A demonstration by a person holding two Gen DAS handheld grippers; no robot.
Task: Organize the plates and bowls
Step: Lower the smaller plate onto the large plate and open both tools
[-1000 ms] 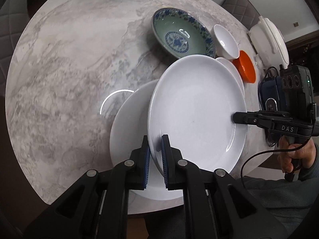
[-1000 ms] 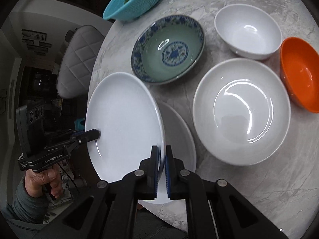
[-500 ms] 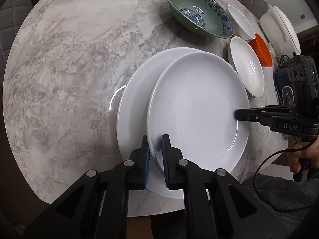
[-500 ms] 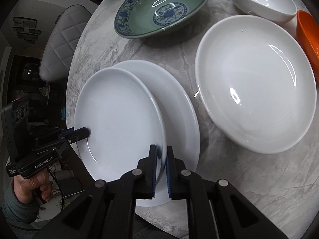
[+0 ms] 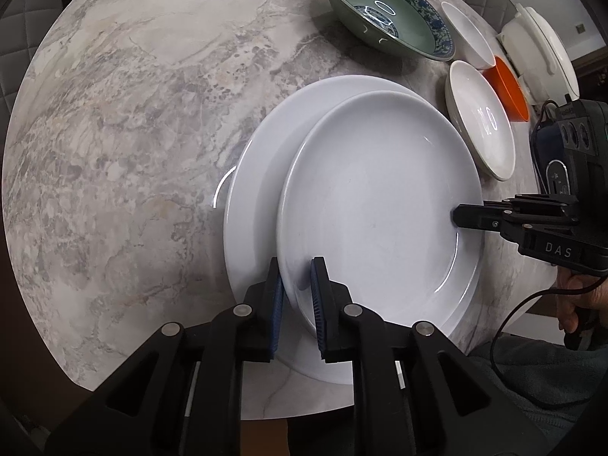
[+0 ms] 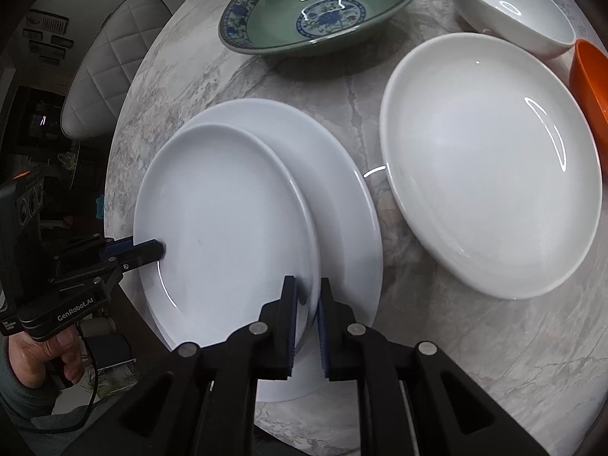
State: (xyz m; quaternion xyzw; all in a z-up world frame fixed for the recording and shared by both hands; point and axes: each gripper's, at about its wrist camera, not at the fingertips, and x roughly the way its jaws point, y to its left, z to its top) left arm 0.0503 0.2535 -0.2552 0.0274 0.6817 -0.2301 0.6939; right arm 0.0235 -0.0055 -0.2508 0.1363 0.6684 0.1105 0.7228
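Observation:
A white upper plate (image 5: 376, 205) (image 6: 224, 220) lies on a slightly larger white lower plate (image 5: 262, 159) (image 6: 334, 190) near the table's front edge. My left gripper (image 5: 296, 285) straddles the upper plate's near rim, jaws slightly parted around it. My right gripper (image 6: 307, 296) straddles the opposite rim the same way; it also shows in the left wrist view (image 5: 467, 220). The left gripper shows in the right wrist view (image 6: 152, 250).
On the marble table (image 5: 133, 114) stand a green and blue patterned bowl (image 5: 383, 11) (image 6: 315, 3), a shallow white bowl (image 6: 490, 159) (image 5: 482, 117), a deeper white bowl (image 6: 505, 3) (image 5: 467, 34), an orange bowl (image 6: 592, 87) (image 5: 511, 87) and a white lidded pot (image 5: 543, 45).
The upper plate has come down from a tilt above the table to lie on the lower plate. Both grippers' jaws have parted a little around its rim.

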